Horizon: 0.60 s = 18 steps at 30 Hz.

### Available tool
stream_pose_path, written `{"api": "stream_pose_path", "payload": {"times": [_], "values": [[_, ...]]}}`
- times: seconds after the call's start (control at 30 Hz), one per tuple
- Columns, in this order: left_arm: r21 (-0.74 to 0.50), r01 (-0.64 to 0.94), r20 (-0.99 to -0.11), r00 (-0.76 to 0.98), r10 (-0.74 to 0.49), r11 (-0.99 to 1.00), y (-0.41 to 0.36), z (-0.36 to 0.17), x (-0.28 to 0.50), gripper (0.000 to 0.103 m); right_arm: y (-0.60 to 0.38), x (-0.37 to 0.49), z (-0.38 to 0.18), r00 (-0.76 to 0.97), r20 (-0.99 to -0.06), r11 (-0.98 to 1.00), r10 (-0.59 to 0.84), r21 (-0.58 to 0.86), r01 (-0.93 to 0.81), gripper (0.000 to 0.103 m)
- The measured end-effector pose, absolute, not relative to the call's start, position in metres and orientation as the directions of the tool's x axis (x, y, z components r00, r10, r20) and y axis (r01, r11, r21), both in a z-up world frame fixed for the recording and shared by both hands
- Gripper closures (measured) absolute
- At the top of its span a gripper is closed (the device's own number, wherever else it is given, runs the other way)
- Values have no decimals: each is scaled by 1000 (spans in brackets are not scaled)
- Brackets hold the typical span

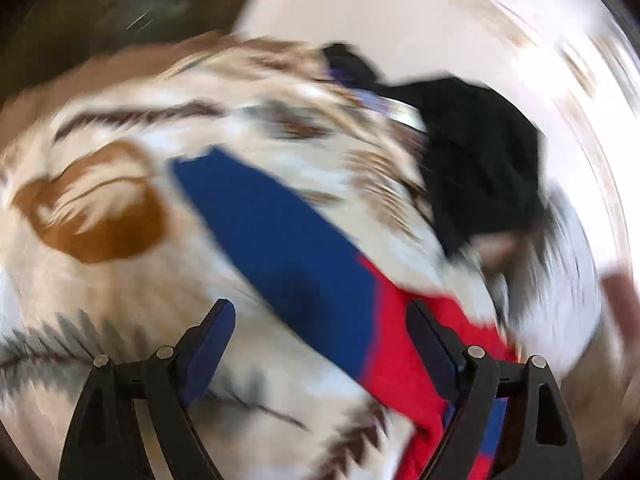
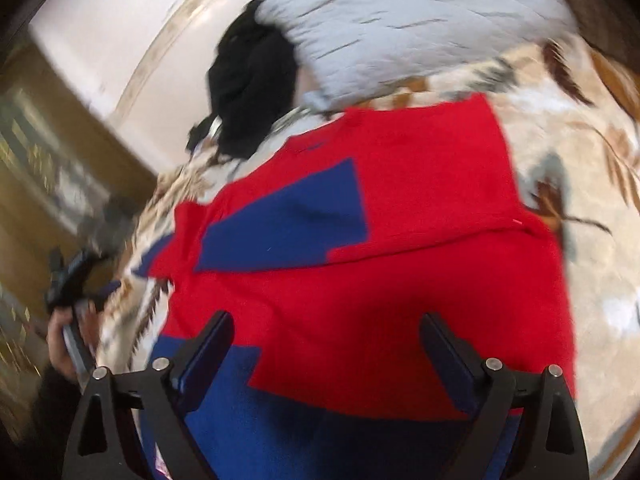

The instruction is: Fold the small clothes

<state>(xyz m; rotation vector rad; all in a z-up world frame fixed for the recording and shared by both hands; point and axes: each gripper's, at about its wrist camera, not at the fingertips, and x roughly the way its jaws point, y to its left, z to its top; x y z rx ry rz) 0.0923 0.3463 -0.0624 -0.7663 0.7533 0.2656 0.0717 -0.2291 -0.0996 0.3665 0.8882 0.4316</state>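
Observation:
A red and blue small garment (image 2: 360, 272) lies partly folded on a leaf-patterned bedspread (image 2: 580, 184). My right gripper (image 2: 326, 334) is open just above its red middle, holding nothing. In the left wrist view a blue sleeve (image 1: 276, 236) of the garment runs diagonally down into its red part (image 1: 404, 356). My left gripper (image 1: 320, 320) is open over that sleeve, empty, and the view is blurred. In the right wrist view the left gripper (image 2: 68, 280) appears in a hand off the garment's left edge.
A black garment (image 2: 252, 88) lies heaped at the far edge of the bed, and it shows in the left wrist view (image 1: 476, 152). A light grey pillow (image 2: 400, 20) lies behind the red garment. A white wall (image 2: 104, 28) and a brown floor (image 2: 48, 152) lie beyond the bed.

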Motion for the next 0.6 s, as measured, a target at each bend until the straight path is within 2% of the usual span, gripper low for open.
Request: {"api": "stream_pose_path", "payload": {"times": [0.27, 0.3, 0.33, 0.37, 0.4, 0.47, 0.53, 0.6], "values": [[-580, -574, -730, 682, -56, 578, 404, -102, 138, 17, -228, 75, -115, 543, -661, 847, 518, 486, -216, 7], [-573, -586, -742, 668, -58, 573, 408, -107, 142, 25, -228, 76, -114, 545, -656, 844, 522, 490, -218, 7], [-550, -606, -756, 654, -35, 574, 411, -111, 146, 45, -227, 77, -113, 546, -655, 843, 523, 490, -220, 7], [-489, -646, -792, 610, 12, 587, 413, -111, 149, 59, -226, 78, -112, 545, -653, 842, 525, 490, -225, 7], [-442, -672, -818, 574, 40, 594, 414, -110, 150, 91, -225, 78, -112, 545, -652, 841, 528, 489, -230, 7], [-409, -684, -838, 543, 48, 603, 418, -106, 154, 95, -224, 78, -111, 546, -649, 840, 530, 489, -234, 7], [-344, -673, -836, 537, 113, 655, 407, -87, 157, 96, -225, 78, -109, 558, -646, 845, 521, 485, -228, 7], [-242, -597, -781, 588, 212, 764, 368, -43, 161, 96, -232, 77, -104, 580, -628, 841, 519, 498, -213, 7]]}}
